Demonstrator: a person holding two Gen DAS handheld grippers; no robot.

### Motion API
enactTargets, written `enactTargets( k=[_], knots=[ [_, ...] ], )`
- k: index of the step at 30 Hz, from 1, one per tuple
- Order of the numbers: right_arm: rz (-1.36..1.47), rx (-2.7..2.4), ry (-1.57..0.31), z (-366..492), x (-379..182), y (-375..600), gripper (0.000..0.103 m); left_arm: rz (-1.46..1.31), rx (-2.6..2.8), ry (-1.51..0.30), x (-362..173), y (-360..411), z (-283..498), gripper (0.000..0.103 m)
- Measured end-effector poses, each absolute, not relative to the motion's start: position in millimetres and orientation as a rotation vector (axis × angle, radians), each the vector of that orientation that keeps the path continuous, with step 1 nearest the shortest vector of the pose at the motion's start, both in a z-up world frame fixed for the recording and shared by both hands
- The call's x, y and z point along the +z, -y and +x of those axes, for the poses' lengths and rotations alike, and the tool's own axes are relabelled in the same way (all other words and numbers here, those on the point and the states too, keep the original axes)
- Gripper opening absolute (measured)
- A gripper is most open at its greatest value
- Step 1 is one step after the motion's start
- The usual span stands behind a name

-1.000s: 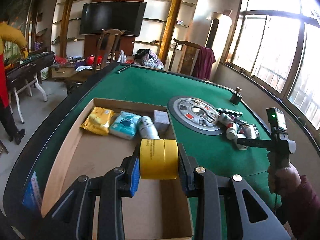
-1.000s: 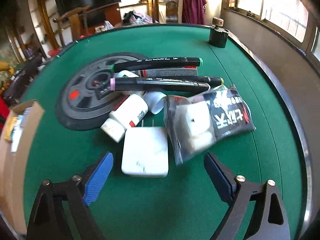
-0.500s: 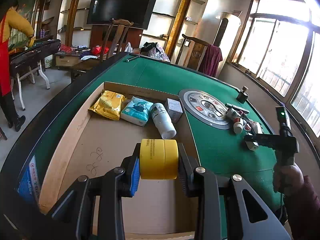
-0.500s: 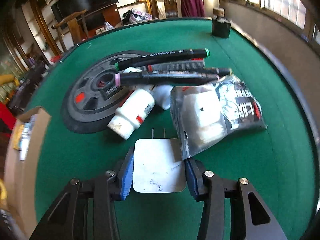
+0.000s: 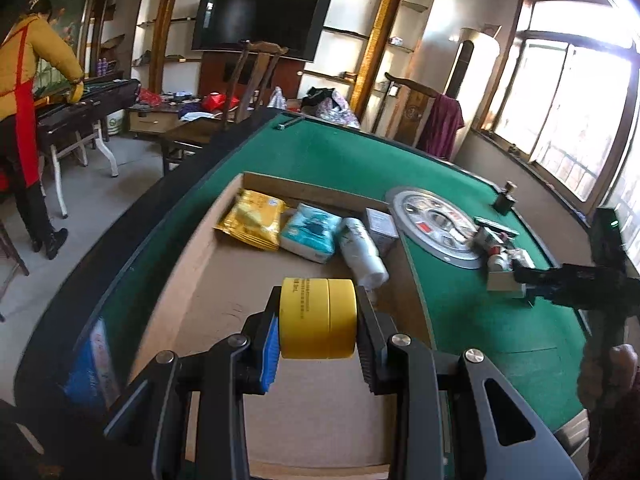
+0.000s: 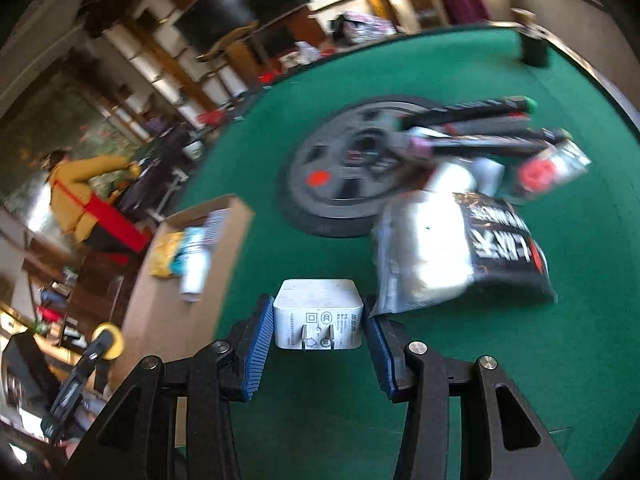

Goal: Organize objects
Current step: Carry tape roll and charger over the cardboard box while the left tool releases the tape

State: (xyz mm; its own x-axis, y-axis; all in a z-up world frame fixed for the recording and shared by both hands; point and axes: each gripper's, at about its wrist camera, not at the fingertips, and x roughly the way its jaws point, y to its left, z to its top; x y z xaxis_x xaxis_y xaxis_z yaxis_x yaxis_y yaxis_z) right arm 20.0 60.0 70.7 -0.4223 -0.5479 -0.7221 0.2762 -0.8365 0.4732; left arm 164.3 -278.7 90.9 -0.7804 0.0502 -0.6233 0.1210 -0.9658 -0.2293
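— Green felt covers the tabletop (image 5: 328,152) we work over, with shelves, a dark television (image 5: 260,24) and bright windows behind it. What do we get from our left wrist view?

— We look straight into the open cardboard box (image 5: 192,264). Along its far wall lie a yellow packet (image 5: 252,224), a teal packet (image 5: 310,232), a white bottle (image 5: 362,248) on its side and a small grey carton (image 5: 380,222). Our right wrist view only catches that box (image 6: 236,208) from the side, blurred.

— And what does the right wrist view give us instead?

— The pile still out on the felt: black markers (image 6: 472,110) lying across a round grey disc (image 6: 340,168), and a black-and-clear bag (image 6: 460,248) just right of our claw. From the left view those are small and crowded near the disc (image 5: 432,228).

— Our left claw (image 5: 318,330)?

— Narrow, both pads pressed on a yellow tape roll (image 5: 318,318), held above the box floor near its near end. We also see that roll (image 6: 107,340) from the right view, low at the left.

— Our right claw (image 6: 318,328)?

— Clamped on a white charger (image 6: 318,314), prongs facing the camera, lifted clear of the felt. The left view shows the same charger (image 5: 505,280) from the side in that claw (image 5: 520,282), beyond the box's right wall.

— Anyone else?

— A person in a yellow jacket (image 5: 24,68) stands at a side table across the room.
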Motion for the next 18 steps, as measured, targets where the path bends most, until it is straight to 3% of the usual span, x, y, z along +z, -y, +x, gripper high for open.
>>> enactTargets(
  k=[11,18],
  knots=[
    [1.172,-2.14,0.228,33.8,107.1,33.8,0.049,1.034,-2.863,-0.294,95.5,299.9,151.6,0.031],
    [1.196,-2.065,0.142,34.1,102.0,80.2,0.049,1.117,-2.833,-0.261,83.5,309.8,124.3,0.031]
  ],
)
